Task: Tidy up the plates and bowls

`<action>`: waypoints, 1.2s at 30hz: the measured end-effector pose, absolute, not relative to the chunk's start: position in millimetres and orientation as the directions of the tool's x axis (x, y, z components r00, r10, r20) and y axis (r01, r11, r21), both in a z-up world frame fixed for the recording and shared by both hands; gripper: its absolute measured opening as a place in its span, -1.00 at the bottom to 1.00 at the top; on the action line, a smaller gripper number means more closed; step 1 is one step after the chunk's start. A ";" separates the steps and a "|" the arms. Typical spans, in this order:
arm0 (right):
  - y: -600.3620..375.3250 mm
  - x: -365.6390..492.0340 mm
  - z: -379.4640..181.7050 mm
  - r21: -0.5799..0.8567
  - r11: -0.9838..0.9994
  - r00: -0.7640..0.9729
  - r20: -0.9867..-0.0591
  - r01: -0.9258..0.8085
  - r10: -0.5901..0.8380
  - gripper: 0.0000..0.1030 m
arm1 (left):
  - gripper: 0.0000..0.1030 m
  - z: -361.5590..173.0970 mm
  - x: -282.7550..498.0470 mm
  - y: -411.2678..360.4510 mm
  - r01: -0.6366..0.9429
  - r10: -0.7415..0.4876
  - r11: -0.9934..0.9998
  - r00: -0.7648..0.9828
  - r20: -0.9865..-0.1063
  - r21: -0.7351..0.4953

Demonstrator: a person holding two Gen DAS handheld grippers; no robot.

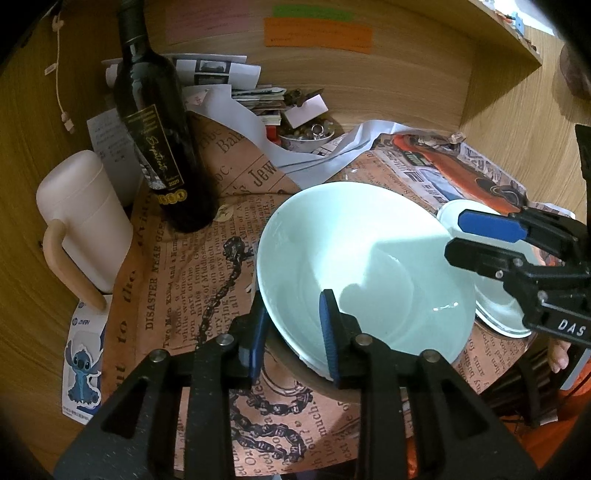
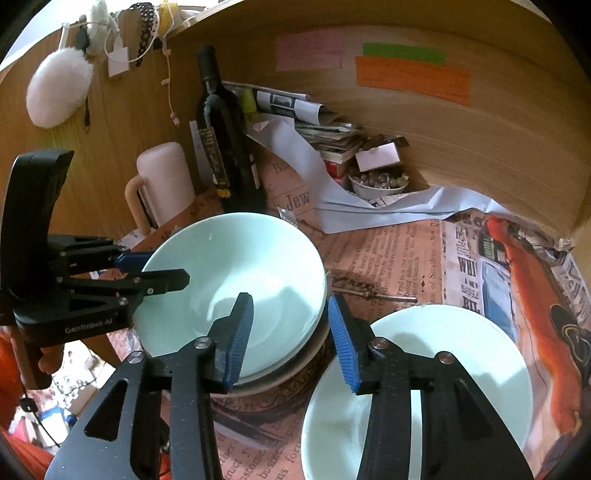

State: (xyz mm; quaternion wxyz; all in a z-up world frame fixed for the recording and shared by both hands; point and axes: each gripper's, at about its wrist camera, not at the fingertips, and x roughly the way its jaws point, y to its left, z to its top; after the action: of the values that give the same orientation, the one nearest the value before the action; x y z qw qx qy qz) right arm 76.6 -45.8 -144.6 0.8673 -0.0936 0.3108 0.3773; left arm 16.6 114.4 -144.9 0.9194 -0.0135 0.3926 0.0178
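Glazed mint-green bowl (image 2: 236,291) sits mid-frame atop stacked dishes, plate (image 2: 417,387) lower right. Looks slick, rigid and chippable, so grab the rim. Left gripper (image 1: 295,332) and right gripper (image 2: 291,339) jaws straddle it, slightly spread, not pinching.

The left wrist view looks forward and steeply down along its own left claw (image 1: 295,332), close over the near-left rim of the pale green bowl (image 1: 369,258), facing the wooden back panel (image 1: 369,110) of the worktop (image 1: 177,280). The right wrist view looks down along the right claw (image 2: 291,339) from the bowl's other side, close above a plate (image 2: 480,354). Both share the bowl, the dark bottle (image 1: 155,122), the pink mug (image 1: 81,218) and the coloured notes (image 1: 317,31), and each sees the other claw.
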 end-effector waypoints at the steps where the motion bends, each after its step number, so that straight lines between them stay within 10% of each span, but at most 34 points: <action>1: -45.2 77.0 -144.4 0.076 0.698 0.520 -0.611 -0.712 0.597 -0.24 | -0.46 -144.8 16.5 114.1 -0.043 0.021 0.999 0.691 -0.722 -0.012; 13: -59.1 94.1 -152.9 0.142 0.727 0.498 -0.640 -0.672 0.586 0.04 | 0.18 -128.9 8.9 131.0 -0.100 0.049 0.994 0.745 -0.665 -0.039; 36: -38.7 118.0 -170.1 0.219 0.691 0.338 -0.746 -0.689 0.573 0.06 | 0.13 -168.9 25.4 141.1 -0.066 -0.204 0.949 0.621 -0.757 -0.309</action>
State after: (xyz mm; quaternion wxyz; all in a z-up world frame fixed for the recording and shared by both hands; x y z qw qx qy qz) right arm 118.0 -38.7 -170.1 0.8151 -0.0681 0.4255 0.3872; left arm 25.4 141.1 -168.9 0.8867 -0.1553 0.4338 -0.0388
